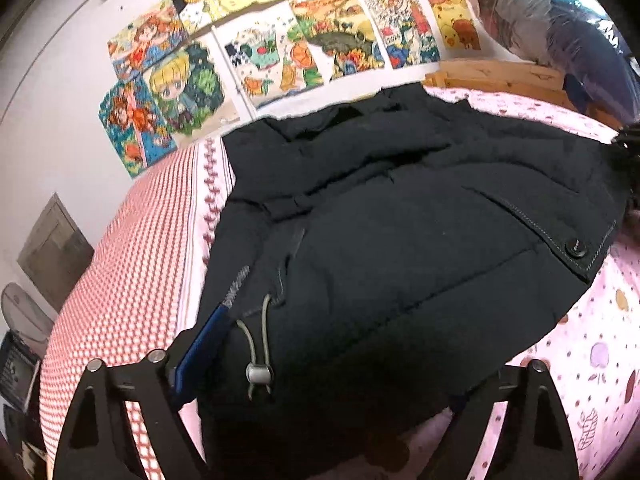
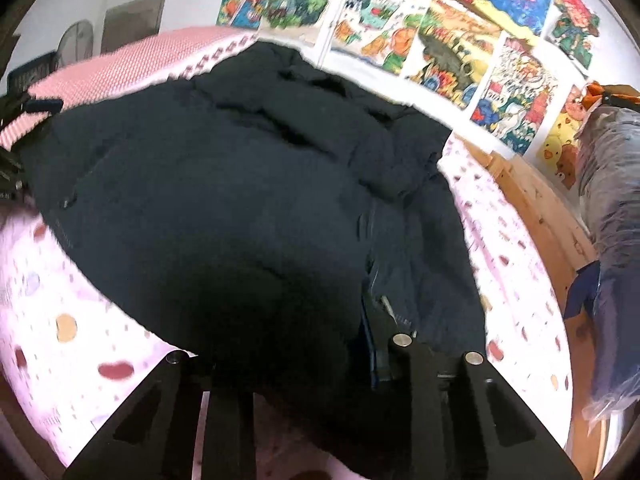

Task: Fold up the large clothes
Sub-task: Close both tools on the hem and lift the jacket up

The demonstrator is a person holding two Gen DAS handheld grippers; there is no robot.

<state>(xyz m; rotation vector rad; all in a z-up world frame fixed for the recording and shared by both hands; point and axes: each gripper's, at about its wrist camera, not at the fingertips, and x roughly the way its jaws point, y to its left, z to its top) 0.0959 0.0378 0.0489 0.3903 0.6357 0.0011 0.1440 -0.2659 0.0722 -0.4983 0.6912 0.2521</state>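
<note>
Gripping: right gripper (image 2: 320,354) narrow, seemingly pinching the jacket (image 2: 240,184) hem by the zipper (image 2: 370,264).
Left gripper (image 1: 316,364): wide, straddling the hem beside the cord toggle (image 1: 259,374).
Jacket: spread on the pink bed (image 1: 592,360).
Handling: padded, soft, bulky; best held at hem corners.

Our left gripper (image 1: 316,368) has two matte black fingers (image 1: 96,416), flat and wedge-shaped with triangular cut-outs, each tipped by a round silver screw. Our right gripper (image 2: 288,354) matches: black angular fingers (image 2: 476,408), same cut-outs and silver screws.
</note>
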